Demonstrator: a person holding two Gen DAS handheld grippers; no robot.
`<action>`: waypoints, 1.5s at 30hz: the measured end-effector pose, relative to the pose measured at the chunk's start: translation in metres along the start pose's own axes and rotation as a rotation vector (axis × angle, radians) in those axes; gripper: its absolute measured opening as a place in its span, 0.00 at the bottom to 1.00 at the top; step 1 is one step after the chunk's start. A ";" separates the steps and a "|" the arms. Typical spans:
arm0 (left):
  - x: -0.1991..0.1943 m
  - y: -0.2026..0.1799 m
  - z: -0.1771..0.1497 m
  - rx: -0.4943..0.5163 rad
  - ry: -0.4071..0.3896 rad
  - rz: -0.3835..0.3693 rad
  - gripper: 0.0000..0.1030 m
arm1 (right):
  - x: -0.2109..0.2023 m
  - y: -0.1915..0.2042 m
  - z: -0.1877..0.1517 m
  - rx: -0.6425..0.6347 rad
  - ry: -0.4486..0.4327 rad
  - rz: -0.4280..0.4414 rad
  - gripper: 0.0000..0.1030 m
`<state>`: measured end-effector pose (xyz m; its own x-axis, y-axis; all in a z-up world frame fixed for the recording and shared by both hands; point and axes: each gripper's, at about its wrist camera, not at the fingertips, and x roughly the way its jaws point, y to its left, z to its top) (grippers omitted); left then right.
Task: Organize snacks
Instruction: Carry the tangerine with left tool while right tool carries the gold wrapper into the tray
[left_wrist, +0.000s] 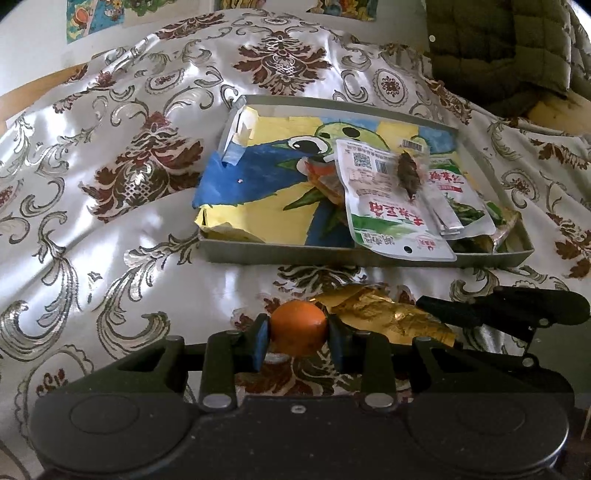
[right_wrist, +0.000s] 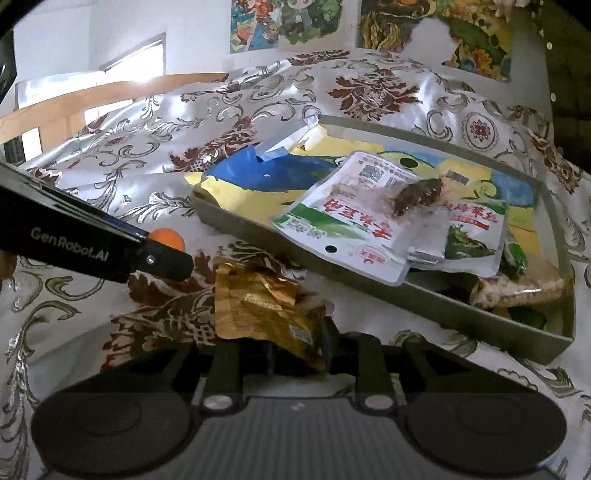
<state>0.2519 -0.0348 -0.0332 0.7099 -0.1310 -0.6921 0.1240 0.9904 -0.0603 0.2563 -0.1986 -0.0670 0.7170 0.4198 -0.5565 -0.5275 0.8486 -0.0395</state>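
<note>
Mostly done: shallow grey metal tray (left_wrist: 369, 254) already stacked with snack packets, left tool (left_wrist: 298, 332) clamping the small round orange fruit (left_wrist: 298, 328), right tool (right_wrist: 295, 350) around the crumpled gold foil wrapper (right_wrist: 258, 306) (grip unclear), both outside it.

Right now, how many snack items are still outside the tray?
2: the orange held in the left gripper, and the gold packet on the cloth by the right gripper. Others may be hidden.

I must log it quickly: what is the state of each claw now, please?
Left claw: closed on the orange fruit.
Right claw: gold wrapper between its fingers; grip cannot be told.
</note>
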 end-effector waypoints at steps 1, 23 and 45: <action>0.002 0.001 -0.001 -0.005 0.000 -0.005 0.34 | 0.001 0.002 0.000 -0.016 -0.003 -0.006 0.31; -0.020 0.006 0.015 -0.042 -0.051 0.010 0.34 | -0.028 0.041 0.008 -0.229 -0.130 -0.046 0.11; 0.024 0.033 0.082 -0.130 -0.112 0.044 0.34 | -0.025 -0.004 0.087 0.002 -0.221 -0.001 0.11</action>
<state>0.3298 -0.0090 0.0067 0.7865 -0.0845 -0.6118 0.0056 0.9915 -0.1299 0.2805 -0.1839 0.0194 0.7999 0.4794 -0.3611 -0.5262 0.8495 -0.0377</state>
